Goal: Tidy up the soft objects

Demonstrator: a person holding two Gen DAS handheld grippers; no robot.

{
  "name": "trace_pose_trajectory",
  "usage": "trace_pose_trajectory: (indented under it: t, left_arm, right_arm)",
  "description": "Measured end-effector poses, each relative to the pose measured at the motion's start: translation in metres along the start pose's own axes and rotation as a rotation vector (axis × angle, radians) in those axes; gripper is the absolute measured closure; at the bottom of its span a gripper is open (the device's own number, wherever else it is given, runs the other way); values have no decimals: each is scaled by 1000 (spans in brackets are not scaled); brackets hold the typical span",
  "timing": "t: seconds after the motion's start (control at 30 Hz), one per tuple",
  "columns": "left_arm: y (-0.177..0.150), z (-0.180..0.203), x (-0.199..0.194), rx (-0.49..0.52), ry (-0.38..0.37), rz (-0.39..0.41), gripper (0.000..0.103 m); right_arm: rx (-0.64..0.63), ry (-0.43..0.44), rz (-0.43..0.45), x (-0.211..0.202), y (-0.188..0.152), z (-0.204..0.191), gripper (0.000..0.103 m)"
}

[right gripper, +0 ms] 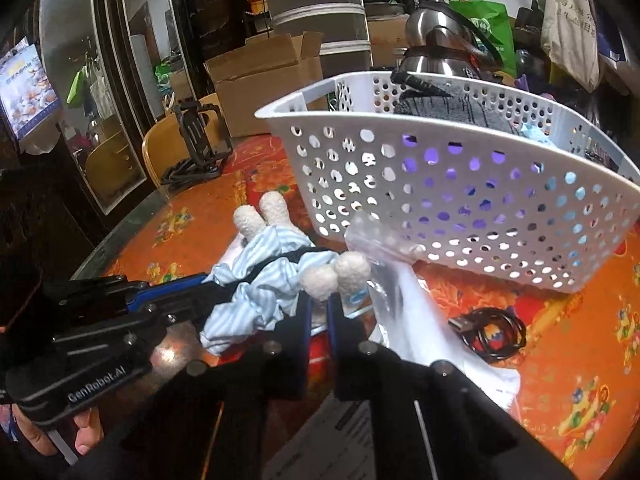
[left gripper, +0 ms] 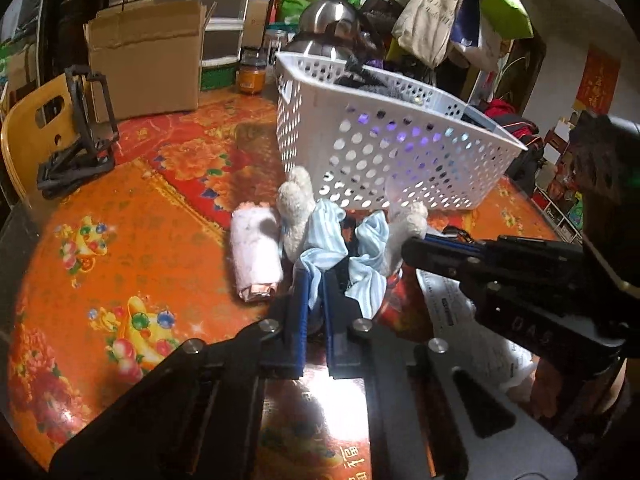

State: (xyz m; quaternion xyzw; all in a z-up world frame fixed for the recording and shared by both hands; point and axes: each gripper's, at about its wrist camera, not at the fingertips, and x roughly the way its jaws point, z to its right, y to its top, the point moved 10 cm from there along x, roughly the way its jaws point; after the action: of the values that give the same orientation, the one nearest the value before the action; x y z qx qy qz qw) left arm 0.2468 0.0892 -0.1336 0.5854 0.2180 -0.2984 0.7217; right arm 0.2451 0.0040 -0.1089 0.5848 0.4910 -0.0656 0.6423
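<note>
The jaws of the left gripper point(left gripper: 316, 280) are clenched on the striped blue cloth of a plush toy point(left gripper: 340, 240), and the jaws of the right gripper point(right gripper: 319, 304) are clenched at the toy's opposite end, just below two cream limbs. Both grippers are held low over the desk point(left gripper: 100, 208); the left one is seen entering from the lower left in the right wrist view, the right one from the right in the left wrist view. One toy is counted, with four cream fleece limbs in two pairs. It lies on the desk directly in front of the white perforated basket point(left gripper: 384, 140), its long axis running roughly parallel to the basket's near wall, one limb pair pointing away to the left and the other lying beside the right gripper. One rolled pink cloth point(left gripper: 256, 252) lies just beside the toy on the left, its long axis pointing toward the basket. Dark grey fabric point(right gripper: 448, 106) is seen inside the basket. One coiled black cable point(right gripper: 492, 330), one printed sheet point(left gripper: 444, 300) and one clear plastic bag point(right gripper: 380, 248) lie near the right gripper. One cardboard box point(left gripper: 144, 64) and one steel kettle point(left gripper: 332, 20) stand behind.
</note>
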Motion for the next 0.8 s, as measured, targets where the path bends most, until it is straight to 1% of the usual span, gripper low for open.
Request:
trace_pose_trajectory:
  t: [0.2, 0.5, 0.6, 0.73, 0.8]
  left_arm:
    - [5, 3, -24, 8, -6, 63, 99]
    - [16, 9, -60, 22, -9, 131, 100]
    - [19, 12, -68, 28, -10, 144, 101]
    - [27, 21, -79, 46, -16, 158, 101]
    - [31, 25, -83, 60, -3, 169, 101]
  right_arm:
    - [-6, 30, 30, -16, 2, -8, 99]
    - [-28, 48, 81, -43, 11, -18, 101]
    - [-29, 48, 99, -54, 15, -16, 103]
    - [-25, 42, 135, -74, 23, -10, 103]
    - [-23, 40, 147, -81, 25, -6, 103]
